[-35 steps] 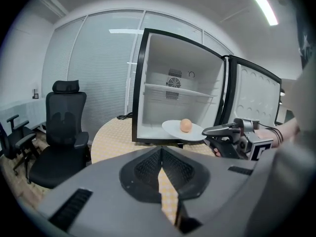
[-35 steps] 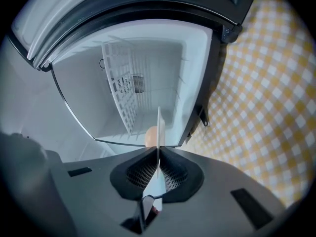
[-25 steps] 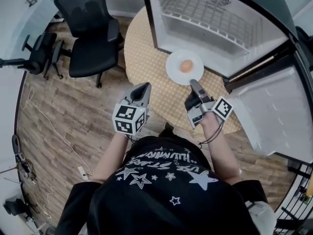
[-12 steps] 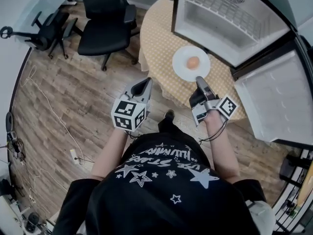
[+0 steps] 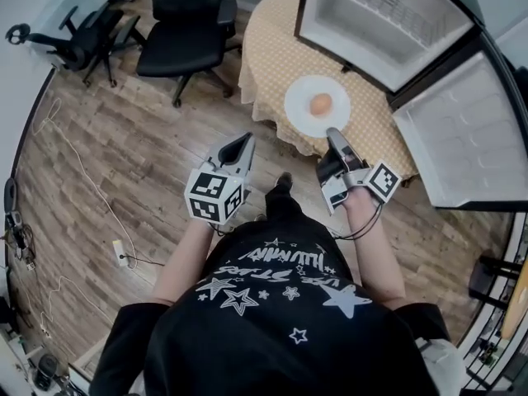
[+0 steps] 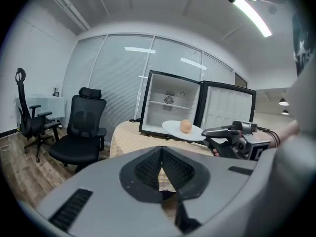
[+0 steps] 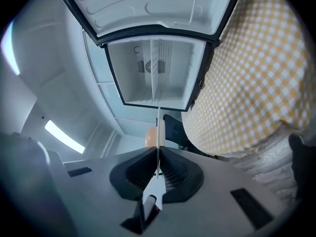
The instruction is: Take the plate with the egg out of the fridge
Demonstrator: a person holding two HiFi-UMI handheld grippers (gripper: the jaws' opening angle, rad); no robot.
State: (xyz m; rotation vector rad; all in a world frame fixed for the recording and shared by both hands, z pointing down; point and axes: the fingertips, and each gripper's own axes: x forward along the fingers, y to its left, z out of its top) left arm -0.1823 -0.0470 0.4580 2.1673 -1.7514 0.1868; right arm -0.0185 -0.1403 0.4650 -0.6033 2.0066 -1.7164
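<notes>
A white plate (image 5: 300, 110) with a brown egg (image 5: 322, 103) on it hangs level in the air over the near edge of the round table, outside the open fridge (image 5: 388, 23). My right gripper (image 5: 332, 133) is shut on the plate's near rim. In the right gripper view the plate (image 7: 159, 125) is edge-on between the pads, with the egg (image 7: 150, 135) beside it. My left gripper (image 5: 244, 142) is off to the left of the plate, shut and holding nothing. Seen from the left gripper view, the plate (image 6: 173, 127), egg (image 6: 185, 126) and right gripper (image 6: 217, 132) lie ahead of the fridge.
The fridge stands on a round table with a yellow checked cloth (image 5: 268, 60), its door (image 5: 466, 130) swung wide to the right. Two black office chairs (image 5: 186, 31) (image 5: 78, 40) stand on the wooden floor at the left. Cables lie along the floor's left edge.
Both grippers and the person have moved back from the fridge. The plate with the egg has come along in the right gripper, from near the fridge opening out to the table's near edge.
</notes>
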